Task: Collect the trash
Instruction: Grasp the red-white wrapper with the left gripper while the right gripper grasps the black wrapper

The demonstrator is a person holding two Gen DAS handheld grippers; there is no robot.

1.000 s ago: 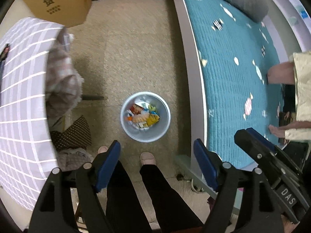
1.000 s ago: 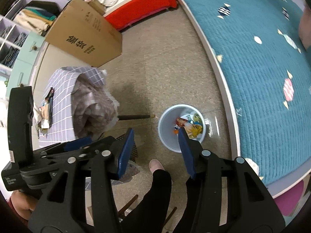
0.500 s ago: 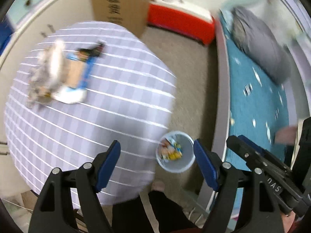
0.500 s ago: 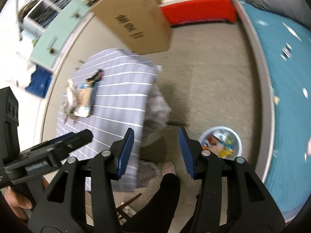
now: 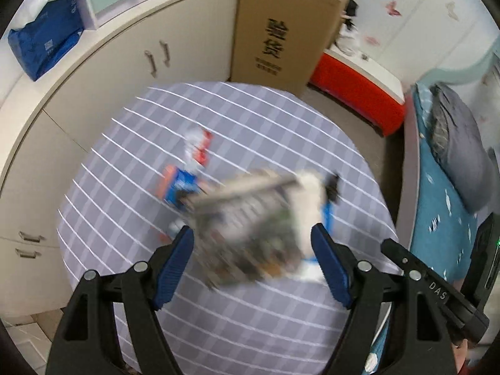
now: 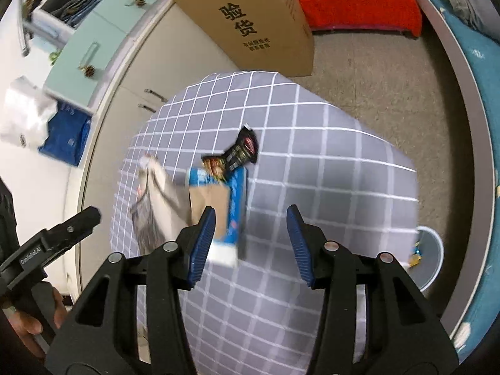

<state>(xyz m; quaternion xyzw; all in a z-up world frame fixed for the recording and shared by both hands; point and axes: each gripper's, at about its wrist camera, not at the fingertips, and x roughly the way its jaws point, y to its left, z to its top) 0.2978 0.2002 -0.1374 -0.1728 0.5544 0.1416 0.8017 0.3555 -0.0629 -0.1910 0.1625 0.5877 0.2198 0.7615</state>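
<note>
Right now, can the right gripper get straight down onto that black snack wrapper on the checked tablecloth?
Probably yes. The right gripper is open and empty, and the black snack wrapper lies ahead of it on top of the pile, uncovered. The blue carton sits between them, so reach over it. The left gripper is off to the side.

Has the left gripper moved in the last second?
Yes. The left gripper swung from above the floor bin to over the checked table, jaws open around the wrappers.
</note>
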